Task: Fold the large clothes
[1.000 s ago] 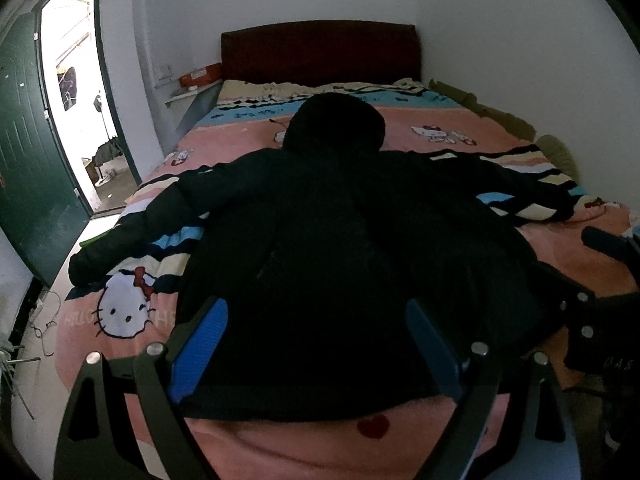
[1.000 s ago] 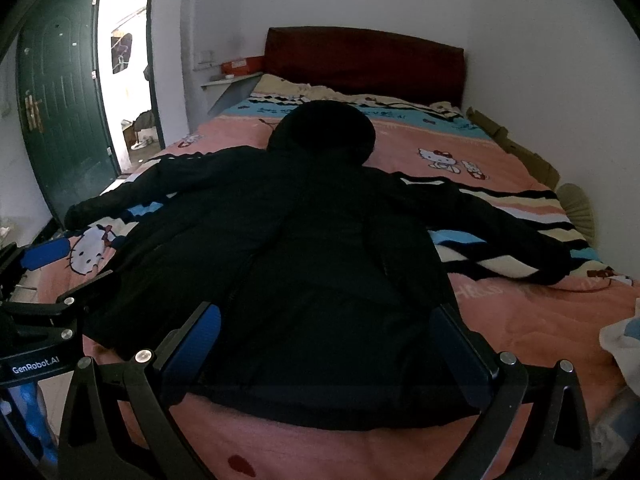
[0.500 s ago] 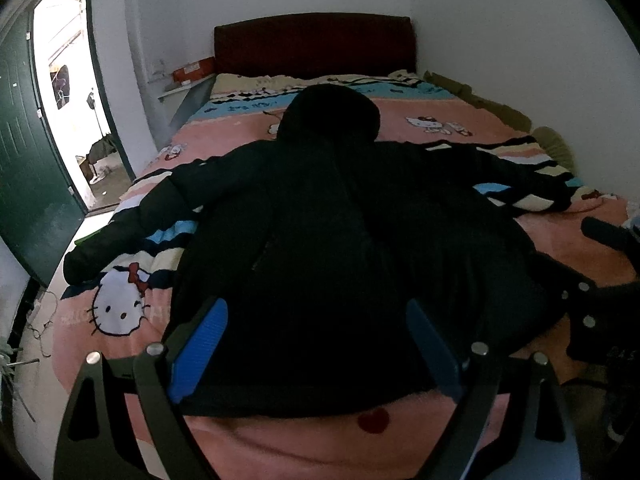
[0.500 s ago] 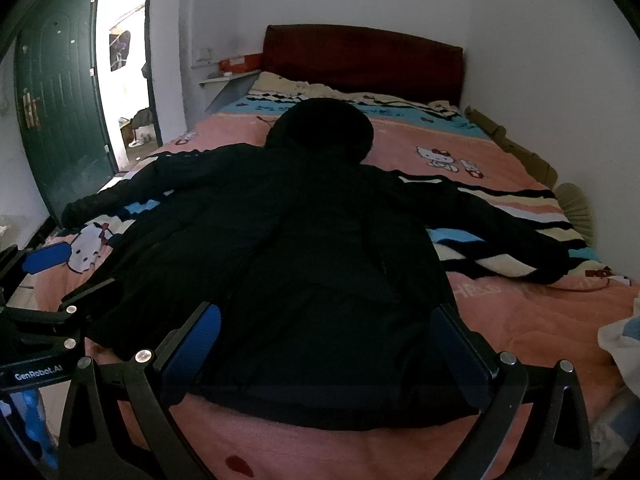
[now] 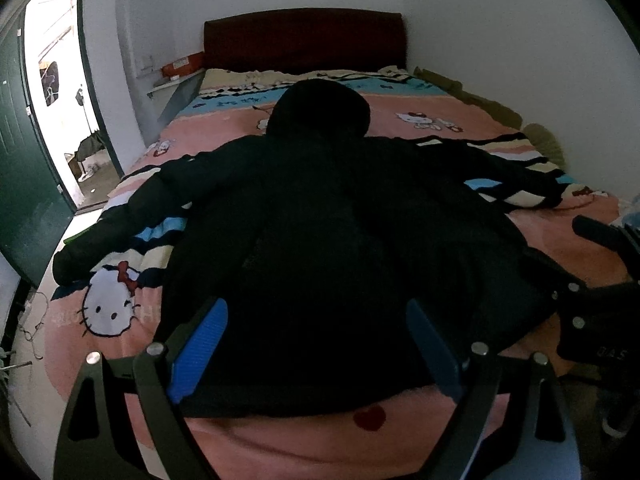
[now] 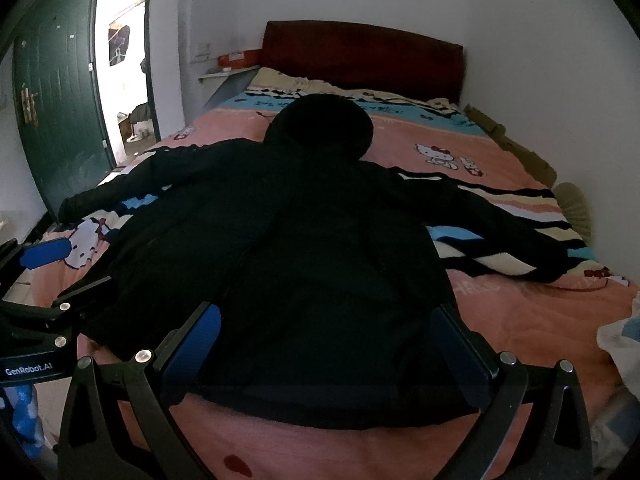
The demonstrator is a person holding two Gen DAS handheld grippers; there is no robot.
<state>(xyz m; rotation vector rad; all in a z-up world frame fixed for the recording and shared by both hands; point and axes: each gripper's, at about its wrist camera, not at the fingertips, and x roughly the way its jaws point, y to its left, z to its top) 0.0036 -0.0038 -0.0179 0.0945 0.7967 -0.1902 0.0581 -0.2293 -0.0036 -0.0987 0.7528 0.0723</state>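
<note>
- The black hooded jacket [image 5: 340, 240] lay spread flat on the bed [image 5: 420, 440], sleeves out, unmoved from a second before;
- the left gripper [image 5: 316, 344] and right gripper [image 6: 328, 344] stayed wide apart, empty, having edged slightly forward over the hem.

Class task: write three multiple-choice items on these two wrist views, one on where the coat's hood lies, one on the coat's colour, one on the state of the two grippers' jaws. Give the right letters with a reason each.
1. The hood of the coat points toward:
A. the headboard
B. the door
C. the foot of the bed

2. The coat's colour is:
A. red
B. black
C. white

3. The jaws of the left gripper and right gripper are:
A. both shut on the coat
B. one open, one shut
C. both open

Key: 1 A, the hood lies at the coat's far end, nearest the headboard. 2 B, the coat is black against the pink blanket. 3 C, each pair of jaws stands wide apart near the hem, gripping nothing.
</note>
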